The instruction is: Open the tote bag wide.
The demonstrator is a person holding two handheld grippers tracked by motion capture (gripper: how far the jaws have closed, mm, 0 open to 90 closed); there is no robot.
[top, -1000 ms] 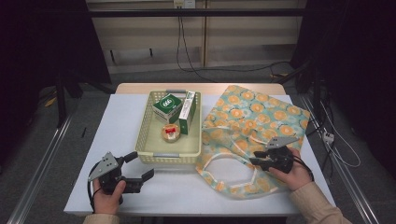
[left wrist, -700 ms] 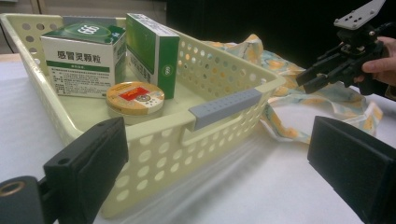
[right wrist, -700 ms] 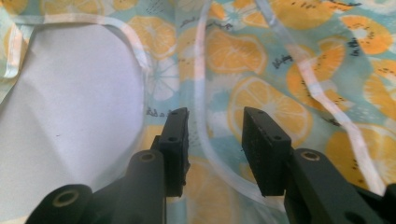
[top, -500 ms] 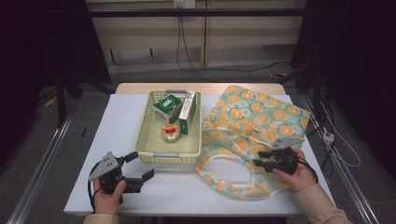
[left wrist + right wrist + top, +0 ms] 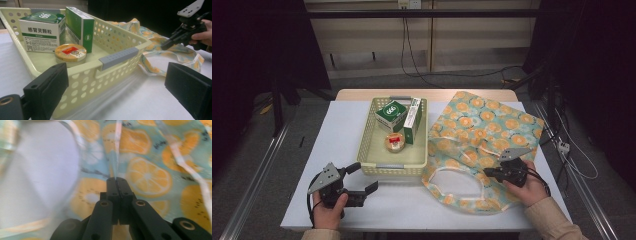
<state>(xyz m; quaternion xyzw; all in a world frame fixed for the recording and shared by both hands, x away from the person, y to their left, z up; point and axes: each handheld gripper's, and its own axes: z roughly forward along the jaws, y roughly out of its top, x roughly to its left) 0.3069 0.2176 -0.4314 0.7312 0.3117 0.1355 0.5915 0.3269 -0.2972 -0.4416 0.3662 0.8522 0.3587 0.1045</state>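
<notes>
Right gripper view: the right gripper (image 5: 116,180) has just been closing; its jaws stand pressed together w/ a thin fold of the bag's film pinched between them. The thing in hand is a soft translucent plastic tote bag printed w/ orange slices on pale teal (image 5: 482,130), lying flat on the white table (image 5: 347,130), over its right half from the far edge to near the front edge. Judged handling: v. light, limp, no stiffness; film prob. slippery, so a thin pinch may slide out. It will sag and drape when lifted. Best hold: a doubled edge at the mouth, or a handle loop (image 5: 451,182), which lies at the front, just left of the right gripper.

High view: right gripper (image 5: 490,173) rests on the bag's front part, near the table's front-right corner. Left gripper (image 5: 364,177) sits near the front-left, jaws wide apart and empty, well apart from the bag, just in front of a pale yellow perforated plastic basket (image 5: 371,145) at mid-table.
</notes>
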